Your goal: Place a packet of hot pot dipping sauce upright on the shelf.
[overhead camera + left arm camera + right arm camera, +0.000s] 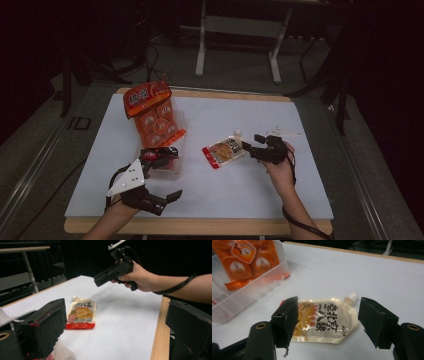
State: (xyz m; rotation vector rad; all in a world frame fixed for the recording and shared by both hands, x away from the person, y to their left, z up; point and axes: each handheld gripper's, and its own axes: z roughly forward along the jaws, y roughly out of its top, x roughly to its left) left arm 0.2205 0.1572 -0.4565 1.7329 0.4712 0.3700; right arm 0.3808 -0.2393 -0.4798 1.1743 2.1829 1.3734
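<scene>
A clear spout pouch (224, 151) with orange filling, black print and a red bottom edge lies flat in the middle of the white table (240, 190). My right gripper (252, 142) is open just right of it. In the right gripper view its jaws stand apart on either side of the pouch (324, 320), which they do not touch. The left gripper (172, 172) is open at the front left, one jaw over the clear bin (167, 167). From the left gripper (116, 312) I see the pouch (81, 313) and, farther off, the right gripper (105, 277) in a hand.
The clear plastic bin (249, 295) holds an upright orange snack bag (150, 112) at the left of the table. The table's wooden front edge (157, 330) runs close to the left gripper. Metal stand legs (202, 45) rise behind the table.
</scene>
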